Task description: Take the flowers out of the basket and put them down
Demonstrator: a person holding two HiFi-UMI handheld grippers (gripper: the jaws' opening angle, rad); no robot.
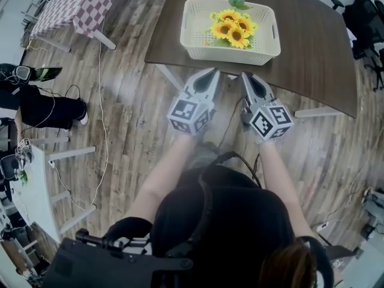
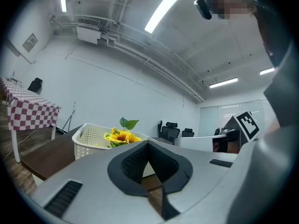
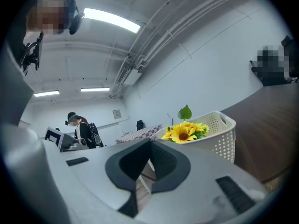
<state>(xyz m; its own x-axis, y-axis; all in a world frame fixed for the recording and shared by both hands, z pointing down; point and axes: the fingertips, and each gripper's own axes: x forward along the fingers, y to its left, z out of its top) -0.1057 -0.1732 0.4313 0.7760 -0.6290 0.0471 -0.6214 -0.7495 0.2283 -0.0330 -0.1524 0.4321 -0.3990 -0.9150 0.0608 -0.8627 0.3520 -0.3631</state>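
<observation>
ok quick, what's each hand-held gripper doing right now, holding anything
left hand-held gripper: closed, holding nothing
right hand-held gripper: closed, holding nothing

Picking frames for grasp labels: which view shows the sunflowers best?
Head view. It looks down into the basket, so every bloom of the sunflowers shows inside it. The left gripper view and right gripper view are side-on: only blooms and a leaf above the rim show; the basket wall hides the rest.
</observation>
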